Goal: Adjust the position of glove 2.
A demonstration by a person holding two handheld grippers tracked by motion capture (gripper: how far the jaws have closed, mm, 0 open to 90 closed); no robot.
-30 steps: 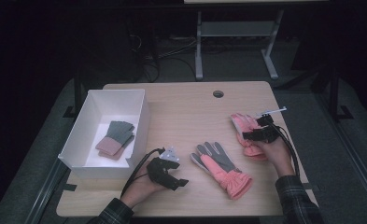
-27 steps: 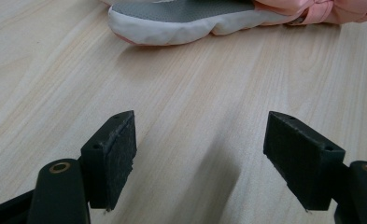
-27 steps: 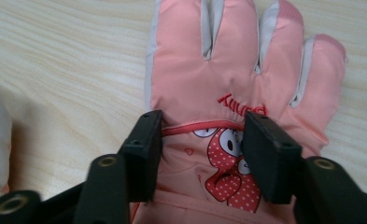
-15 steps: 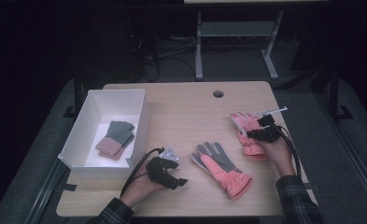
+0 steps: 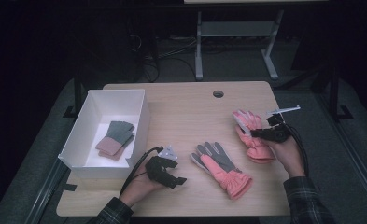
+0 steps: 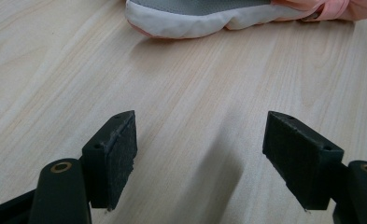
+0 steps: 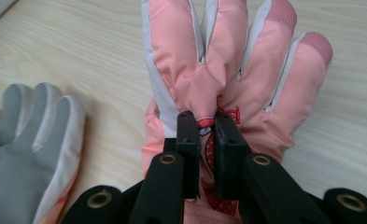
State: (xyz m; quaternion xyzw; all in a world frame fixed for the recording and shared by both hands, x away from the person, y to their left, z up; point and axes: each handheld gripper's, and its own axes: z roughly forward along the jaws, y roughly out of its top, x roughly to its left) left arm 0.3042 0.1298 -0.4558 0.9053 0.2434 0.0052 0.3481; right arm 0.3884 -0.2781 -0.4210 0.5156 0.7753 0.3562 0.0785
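Right gripper view: right gripper (image 7: 204, 135) jaws pinched on a fold of the pink glove (image 7: 228, 70), a clamp the high view leaves unclear; left gripper view: left gripper (image 6: 200, 158) jaws wide apart over bare table (image 6: 55, 56); high view adds second glove (image 5: 221, 168) at table centre, then white box (image 5: 78, 135) with folded gloves (image 5: 116, 138) far left; since the earlier frame right jaws have just been closing, glove's fingers lifted.

My black tongs (image 7: 207, 140) pinch a pink, white-trimmed ski glove (image 7: 228, 70); its grey-palmed mate (image 5: 221, 168) lies on the pale wood worktop (image 5: 181, 107).
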